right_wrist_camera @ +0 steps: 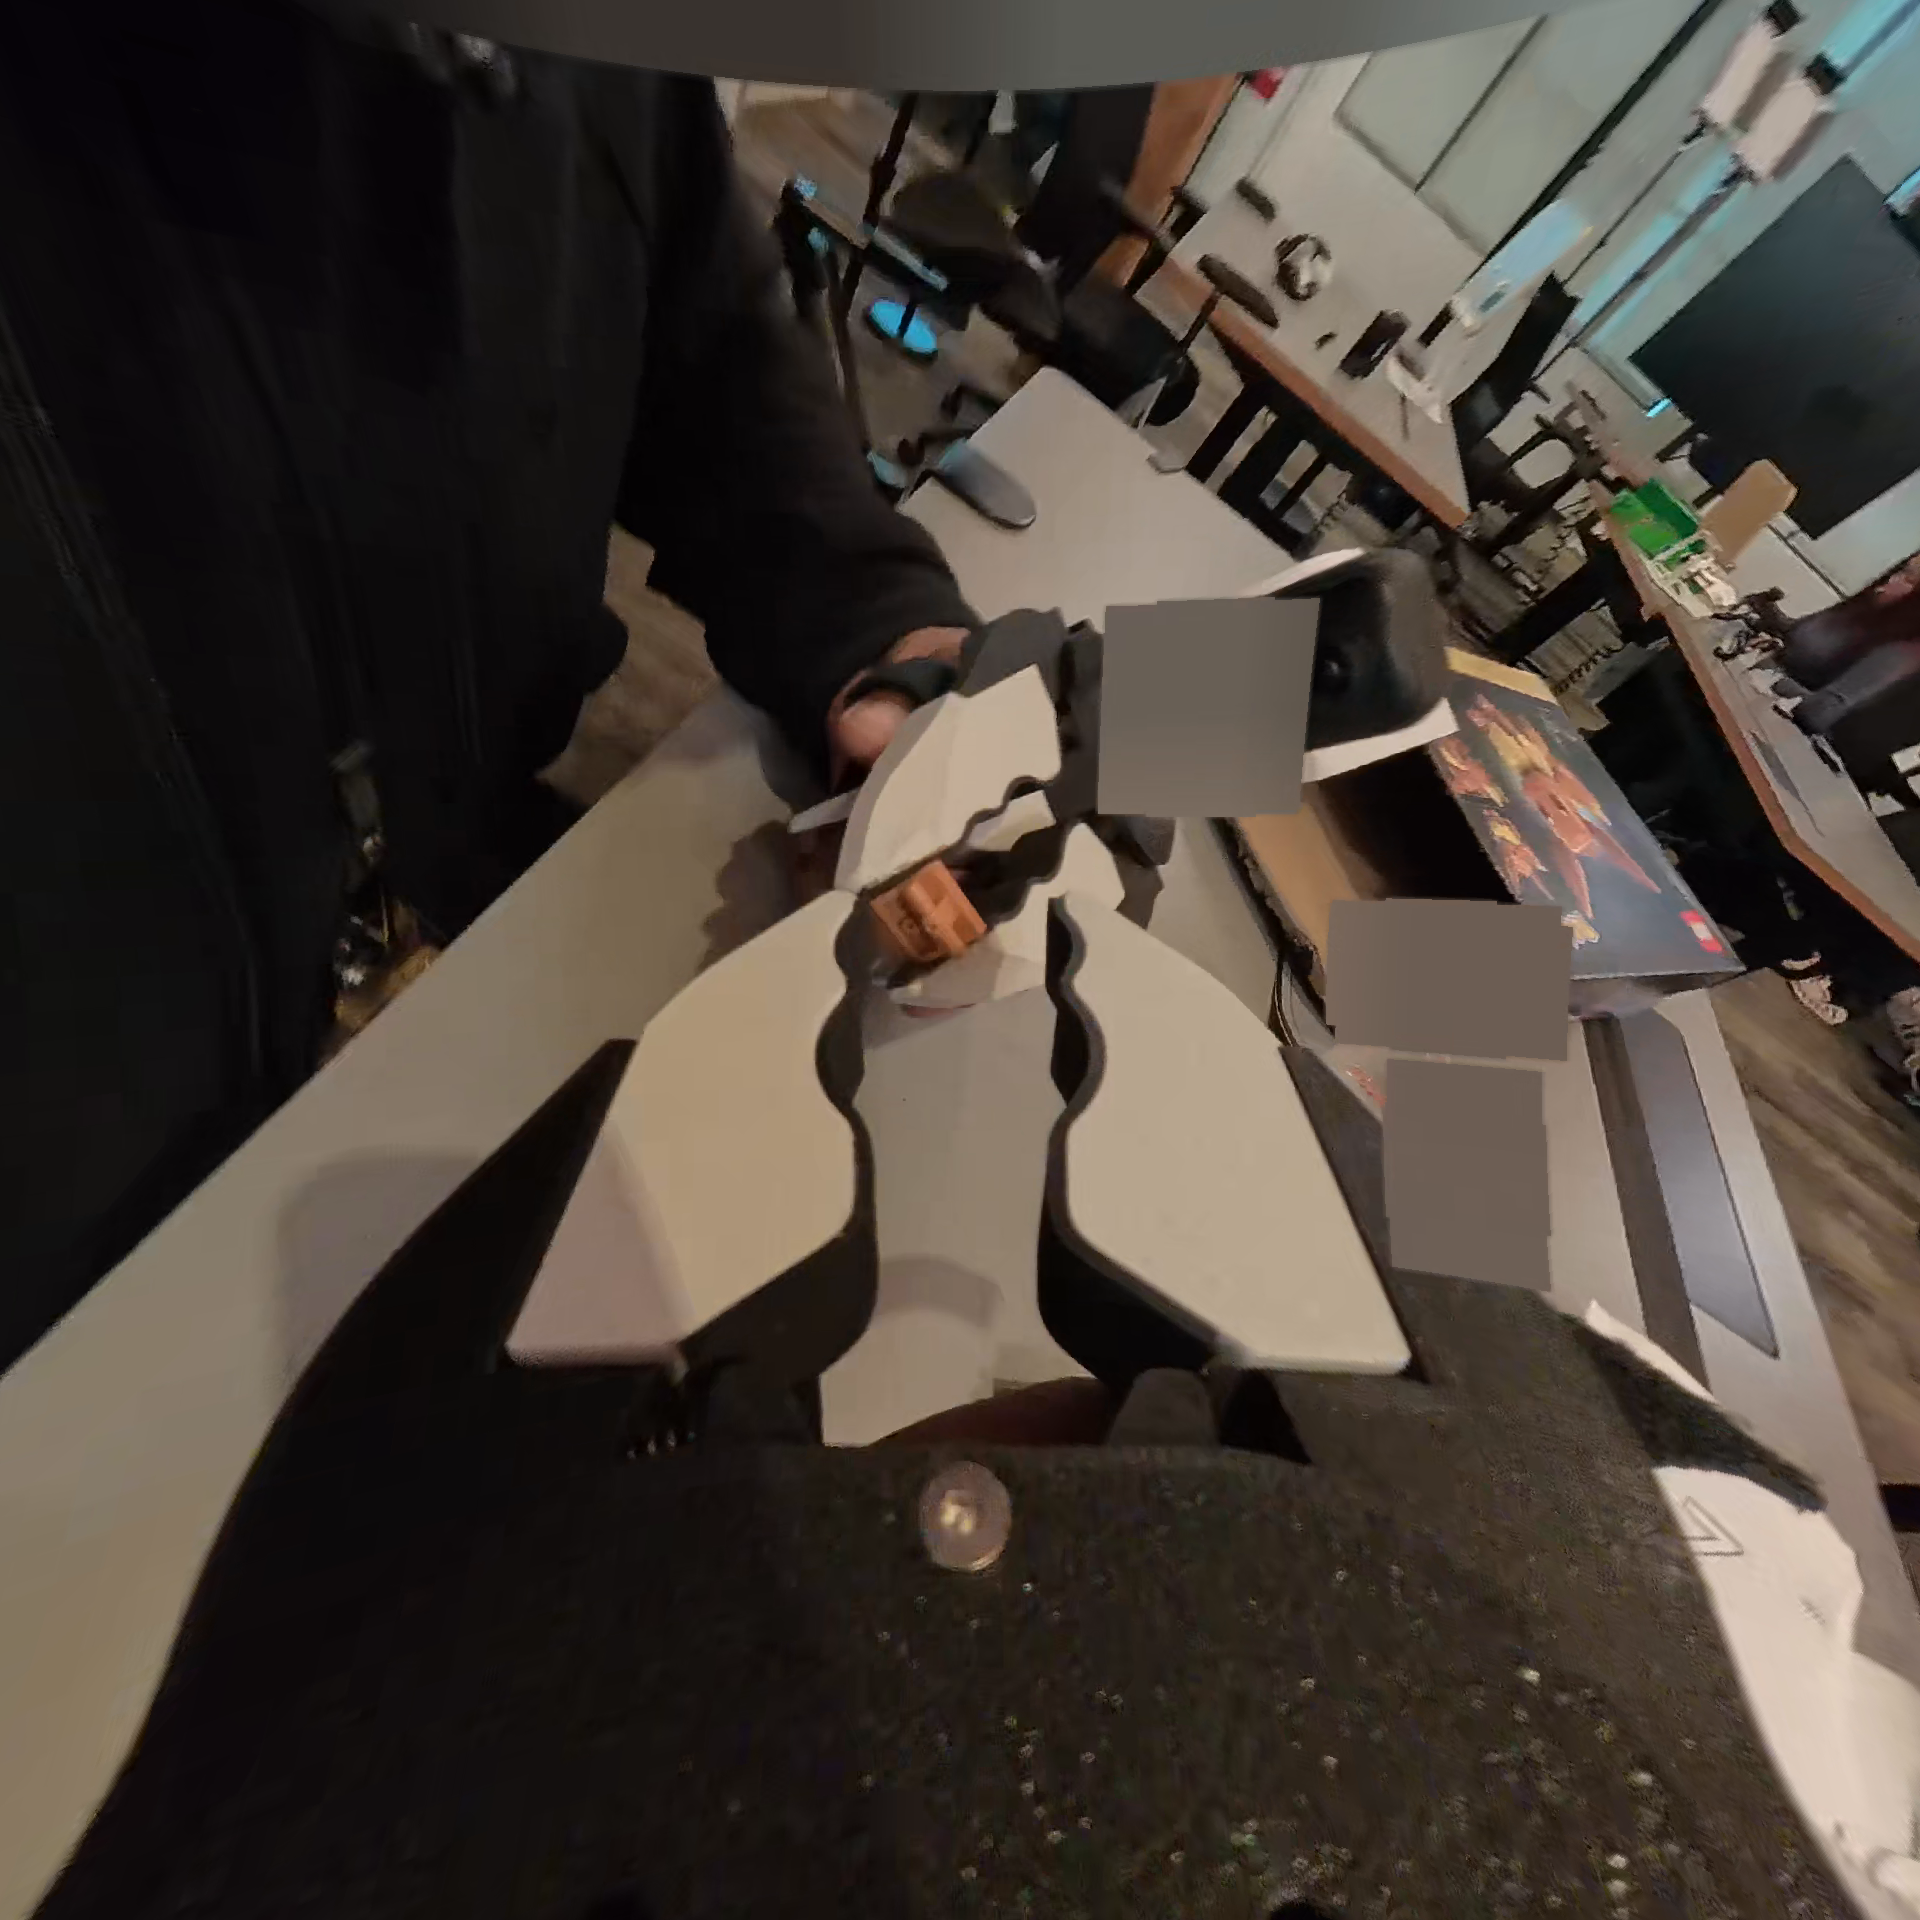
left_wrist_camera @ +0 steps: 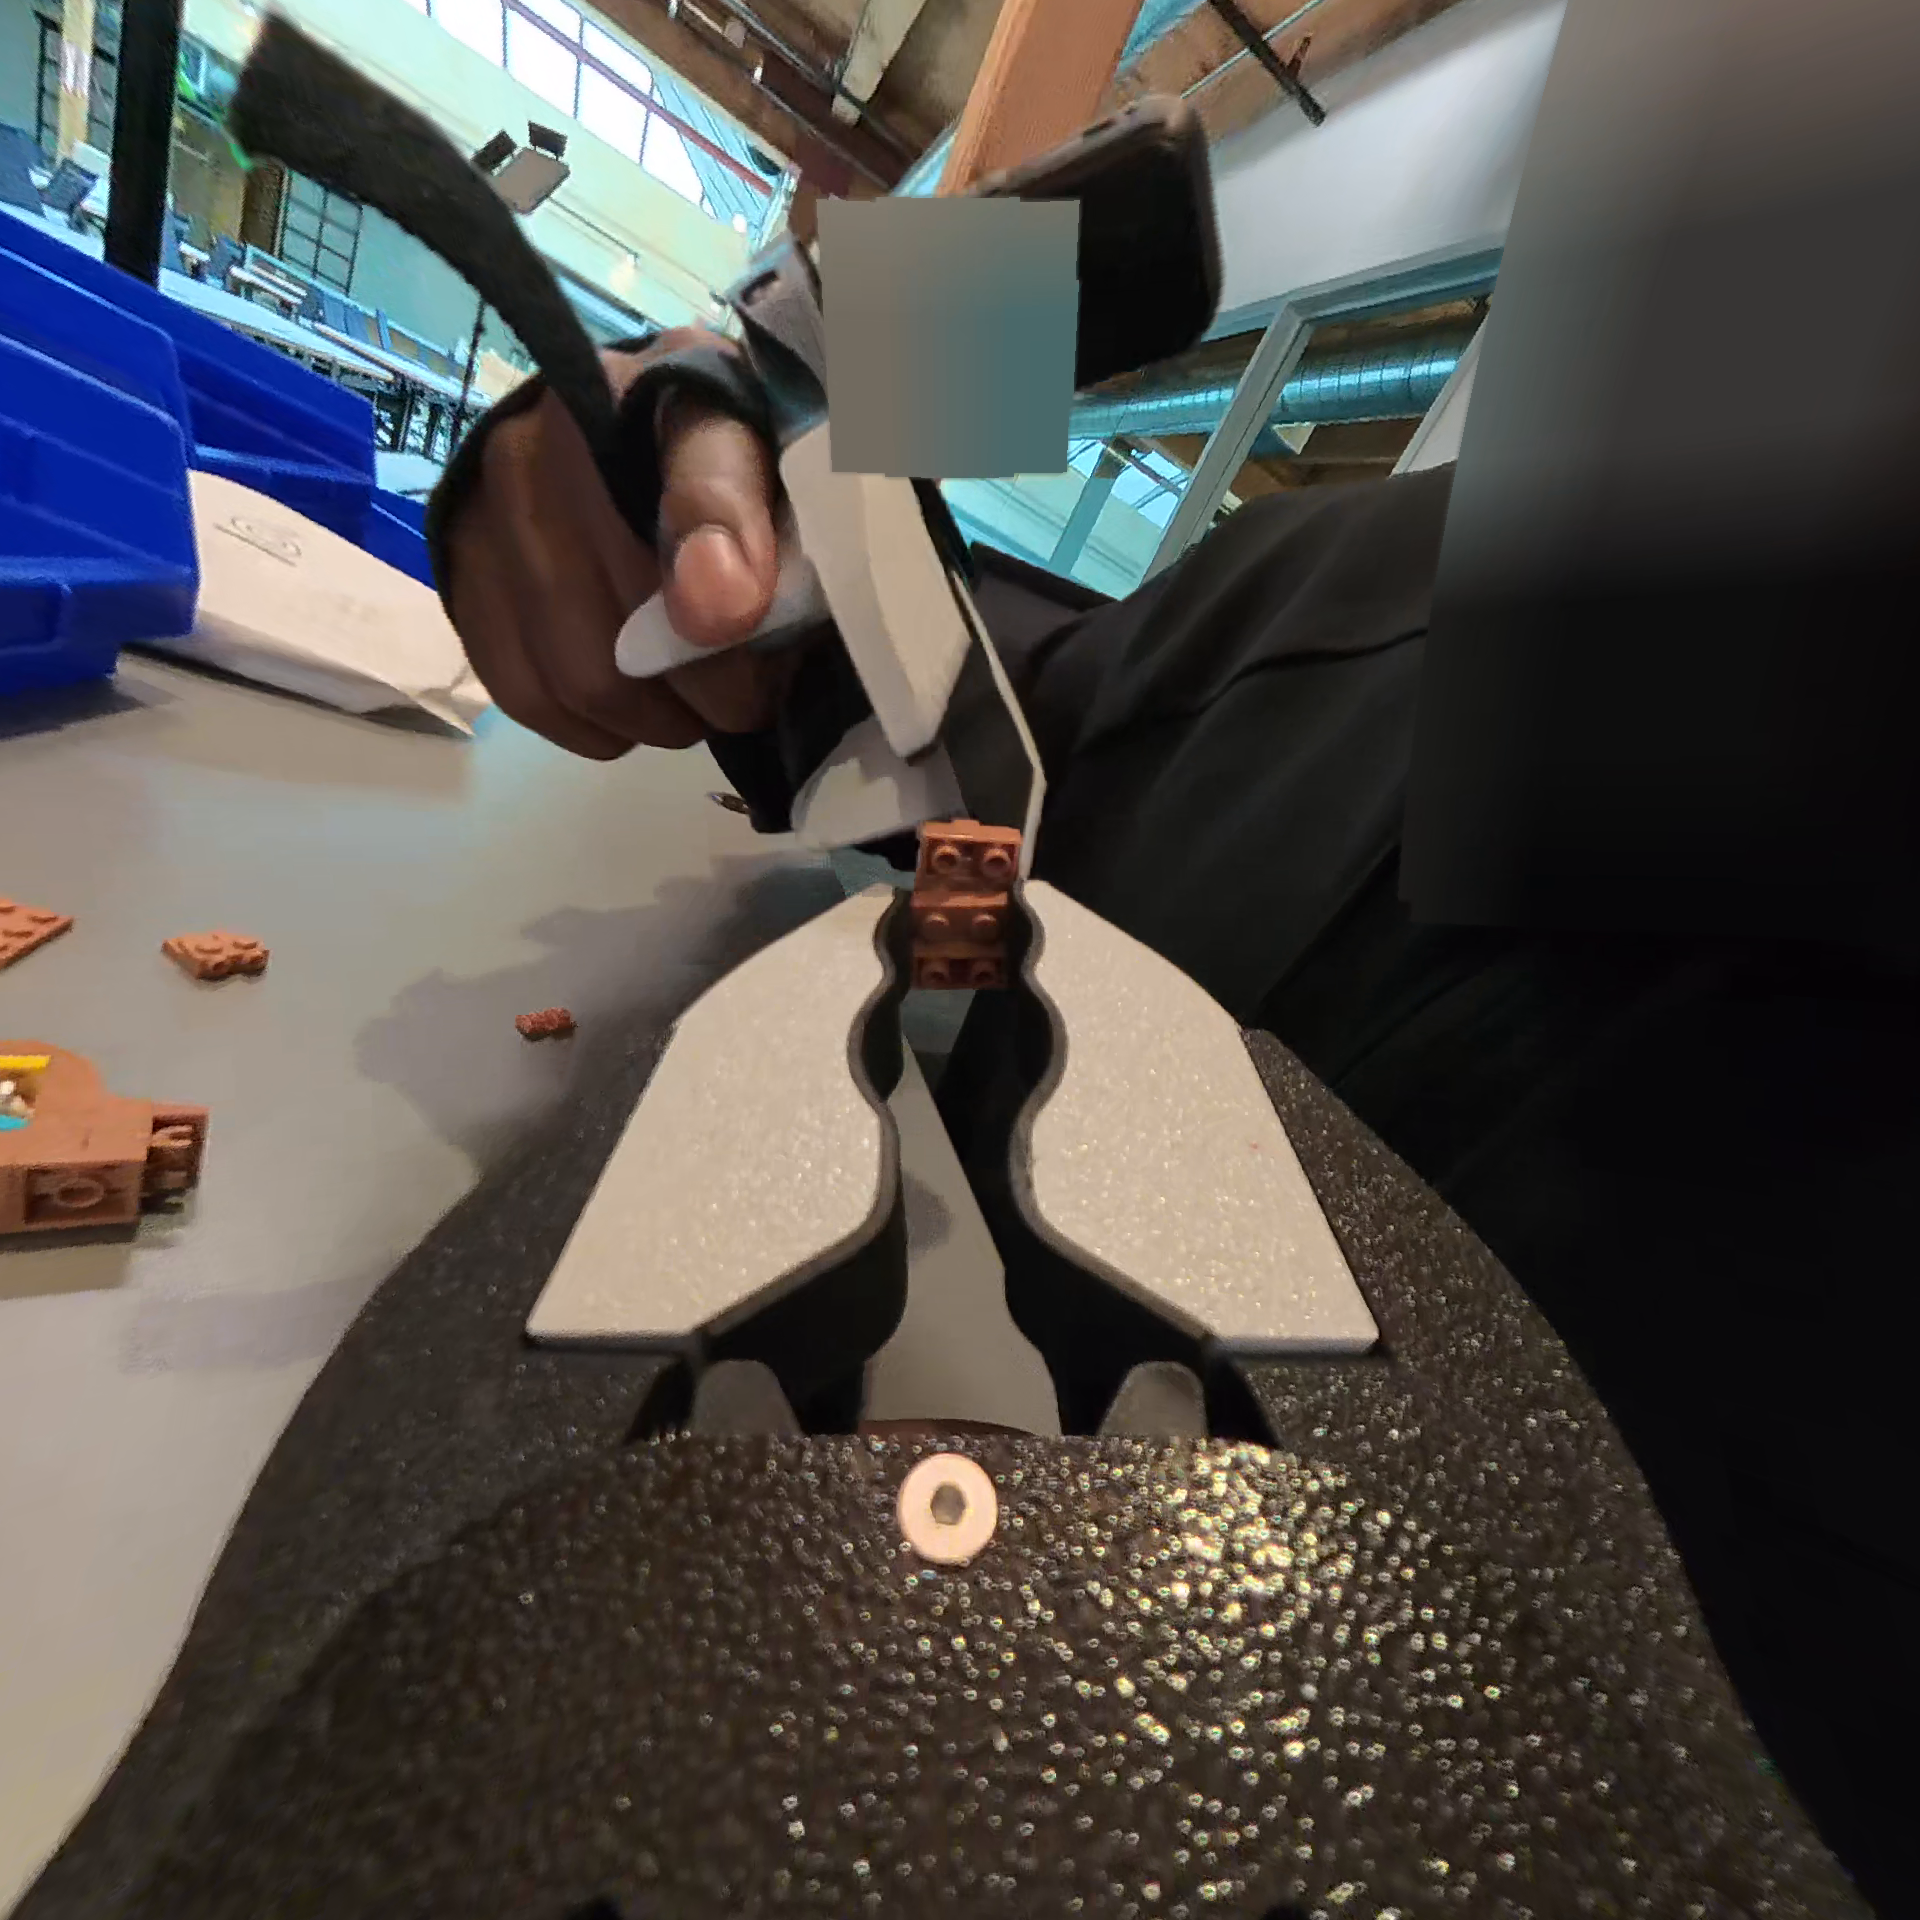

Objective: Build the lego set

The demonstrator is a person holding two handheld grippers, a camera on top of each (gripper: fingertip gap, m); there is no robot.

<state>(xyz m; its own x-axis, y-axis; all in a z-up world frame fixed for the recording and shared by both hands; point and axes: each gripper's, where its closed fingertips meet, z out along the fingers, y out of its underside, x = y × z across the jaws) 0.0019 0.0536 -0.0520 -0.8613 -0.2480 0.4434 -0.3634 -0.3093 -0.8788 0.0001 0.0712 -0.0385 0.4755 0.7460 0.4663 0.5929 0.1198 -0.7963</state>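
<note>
- Left tool (left_wrist_camera: 961, 935) clamped on a small stack of brown bricks (left_wrist_camera: 961, 920), lifted above the grey desk (left_wrist_camera: 312, 852).
- Right tool (right_wrist_camera: 961, 935) parted, fingertips flanking that stack (right_wrist_camera: 928, 916), no grip.
- More brown pieces (left_wrist_camera: 216, 951) scattered on the desk.

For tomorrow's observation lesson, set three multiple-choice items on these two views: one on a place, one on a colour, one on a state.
1. Where are the loose brown toy brick plates?
A. on the grey tabletop
B. in the blue bins
C. on the floor

2. What colour is the small studded toy brick stack?
A. green
B. reddish brown
C. white

3. How is that stack held?
A. lying free
B. clamped in the left gripper
C. resting on paper

Key: A, plates lie on the tabletop; B, stack shows brown; B, left gripper fingertips press both sides.
</note>
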